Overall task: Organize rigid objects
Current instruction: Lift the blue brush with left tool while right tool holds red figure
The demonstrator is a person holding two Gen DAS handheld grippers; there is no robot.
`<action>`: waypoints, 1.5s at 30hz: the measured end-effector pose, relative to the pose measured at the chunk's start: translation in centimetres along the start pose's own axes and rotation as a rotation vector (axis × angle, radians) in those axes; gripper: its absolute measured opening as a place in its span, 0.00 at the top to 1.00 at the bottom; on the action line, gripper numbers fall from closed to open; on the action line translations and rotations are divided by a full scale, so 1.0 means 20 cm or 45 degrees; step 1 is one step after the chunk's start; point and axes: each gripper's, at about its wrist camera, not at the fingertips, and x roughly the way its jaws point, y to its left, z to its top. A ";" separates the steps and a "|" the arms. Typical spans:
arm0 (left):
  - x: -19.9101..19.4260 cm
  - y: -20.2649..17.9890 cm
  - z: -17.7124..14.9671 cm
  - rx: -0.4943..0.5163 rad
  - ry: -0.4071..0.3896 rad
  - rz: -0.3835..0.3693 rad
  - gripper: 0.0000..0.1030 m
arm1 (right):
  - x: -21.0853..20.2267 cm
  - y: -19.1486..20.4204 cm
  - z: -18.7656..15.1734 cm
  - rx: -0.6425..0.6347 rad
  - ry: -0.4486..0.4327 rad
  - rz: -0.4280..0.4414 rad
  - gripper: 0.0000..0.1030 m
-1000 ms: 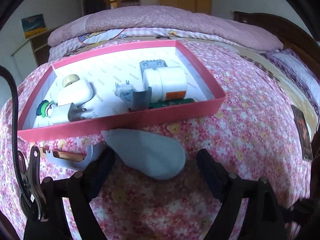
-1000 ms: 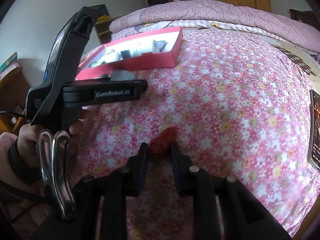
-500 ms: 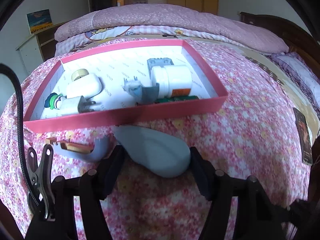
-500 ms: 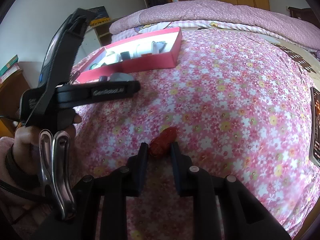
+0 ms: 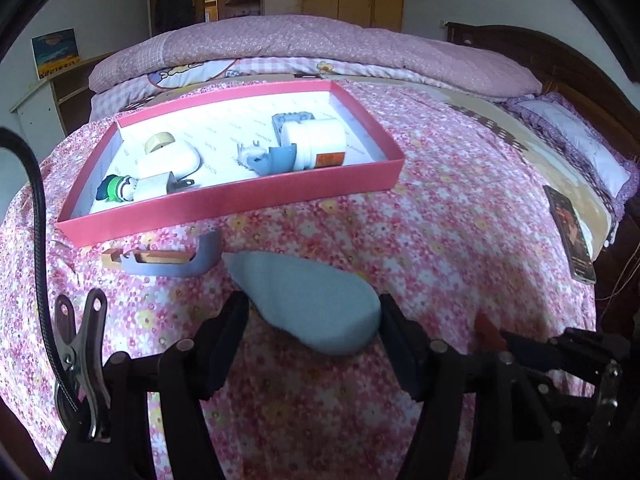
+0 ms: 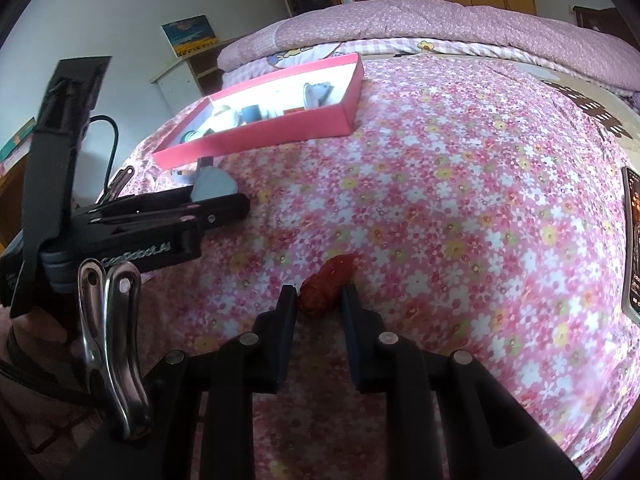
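Note:
A pale blue teardrop-shaped object (image 5: 308, 304) lies on the flowered bedspread in front of the pink tray (image 5: 240, 200). My left gripper (image 5: 312, 314) is shut on it, one pad against each side. In the right wrist view the left gripper (image 6: 224, 204) shows at the left with the pale blue object (image 6: 212, 184) at its tip, near the pink tray (image 6: 280, 136). My right gripper (image 6: 318, 300) is shut on a small red object (image 6: 330, 280) that rests on the bedspread. A sliver of that red object (image 5: 486, 326) shows at the lower right of the left wrist view.
The tray holds a white bottle (image 5: 316, 140), a white plug adapter (image 5: 168, 162), a green-capped figure (image 5: 114, 188) and other small items. A grey-blue handle with a wooden piece (image 5: 172, 260) lies before the tray. A dark phone (image 5: 570, 240) lies near the bed's right edge.
The left gripper's fingers have closed in from wide apart onto the pale blue object, and the gripper has drawn back from the tray. The right gripper has stayed put on the red object.

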 end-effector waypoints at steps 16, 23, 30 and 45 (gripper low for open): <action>-0.18 0.00 0.03 0.010 -0.072 -0.083 0.33 | -0.01 0.05 0.08 -0.007 -0.017 -0.003 0.77; -0.20 0.07 0.07 -0.022 -0.103 -0.056 0.33 | -0.02 0.08 0.14 -0.010 -0.034 0.009 0.77; -0.20 0.13 0.08 -0.053 -0.110 -0.038 0.33 | -0.02 0.11 0.19 -0.031 -0.044 0.011 0.77; -0.17 0.32 0.23 -0.106 -0.173 0.024 0.33 | 0.02 0.15 0.35 -0.055 -0.074 0.000 0.77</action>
